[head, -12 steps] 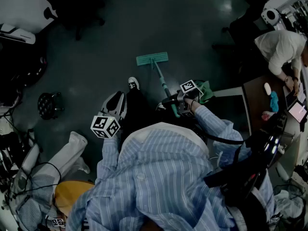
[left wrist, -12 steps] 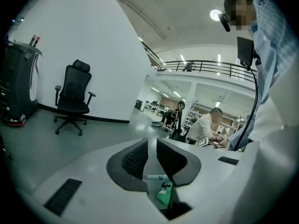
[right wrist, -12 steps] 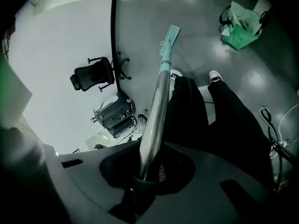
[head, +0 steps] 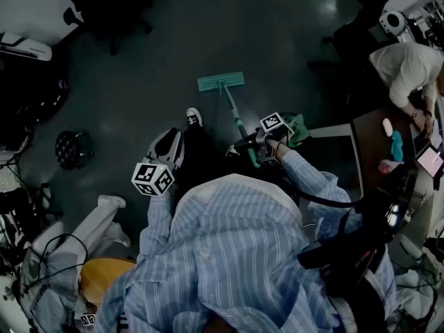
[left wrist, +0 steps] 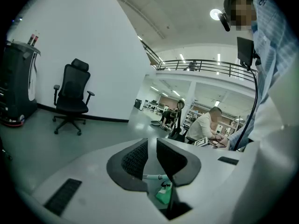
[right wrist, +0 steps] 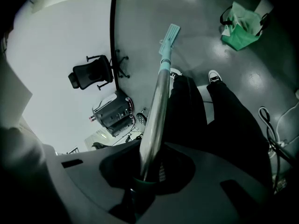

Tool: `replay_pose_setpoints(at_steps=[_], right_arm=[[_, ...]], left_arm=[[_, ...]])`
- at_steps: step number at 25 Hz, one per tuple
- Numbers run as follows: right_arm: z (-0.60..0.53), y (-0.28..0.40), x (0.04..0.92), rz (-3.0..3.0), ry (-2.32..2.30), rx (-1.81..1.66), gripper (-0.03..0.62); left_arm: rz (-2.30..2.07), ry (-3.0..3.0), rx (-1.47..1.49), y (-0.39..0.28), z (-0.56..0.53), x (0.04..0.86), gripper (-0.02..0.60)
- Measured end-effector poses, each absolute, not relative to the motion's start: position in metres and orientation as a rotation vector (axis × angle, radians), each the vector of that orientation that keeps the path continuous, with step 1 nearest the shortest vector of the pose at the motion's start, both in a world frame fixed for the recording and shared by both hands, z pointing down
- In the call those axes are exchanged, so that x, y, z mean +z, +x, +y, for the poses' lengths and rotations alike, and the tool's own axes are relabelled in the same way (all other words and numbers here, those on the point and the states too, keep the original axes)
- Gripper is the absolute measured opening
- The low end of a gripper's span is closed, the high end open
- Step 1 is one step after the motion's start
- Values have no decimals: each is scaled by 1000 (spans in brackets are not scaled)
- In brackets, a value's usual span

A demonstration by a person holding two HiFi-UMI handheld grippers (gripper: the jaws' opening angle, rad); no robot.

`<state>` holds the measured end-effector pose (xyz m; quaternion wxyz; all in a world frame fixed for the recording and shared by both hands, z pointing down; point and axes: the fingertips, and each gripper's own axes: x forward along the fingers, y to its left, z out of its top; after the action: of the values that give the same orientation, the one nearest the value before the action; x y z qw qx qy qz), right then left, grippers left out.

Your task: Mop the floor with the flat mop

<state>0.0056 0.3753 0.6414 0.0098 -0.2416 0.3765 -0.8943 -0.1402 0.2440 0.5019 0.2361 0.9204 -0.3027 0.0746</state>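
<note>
Floor [head: 277, 33]: dark and glossy, with open space ahead of the person and clutter round the edges.
Flat mop [head: 234, 116]: out in front of the person's feet, pad down on the floor, pole rising back toward the body.
Risk: only one gripper is on that long pole, and near its top end. A hard push could twist the pole in the grip, tip the pad onto an edge and make it skip.
Handle [right wrist: 156, 106]: its long axis runs from the right gripper up and to the left in the head view, pointing away from the person.
Mop head [head: 220, 82]: teal bar, lying crosswise to the handle, flat on the floor.
Right gripper [right wrist: 149, 169]: fingers clamped on the handle, just above its green end cap.
Left gripper [left wrist: 152, 146]: fingers a narrow gap apart, nothing between them, held off to the side and well apart from the pole.
Shoe [head: 193, 117]: just beside the pole's path, so a pull-back stroke could catch it.
</note>
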Motion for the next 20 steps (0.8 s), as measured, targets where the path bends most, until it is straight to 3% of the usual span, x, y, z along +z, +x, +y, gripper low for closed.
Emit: replay_pose_setpoints(at_steps=[20], right_arm=[[348,27,641,1205,-739,-2790,60]], left_arm=[[-860,2541,186,-126,209,488,58]])
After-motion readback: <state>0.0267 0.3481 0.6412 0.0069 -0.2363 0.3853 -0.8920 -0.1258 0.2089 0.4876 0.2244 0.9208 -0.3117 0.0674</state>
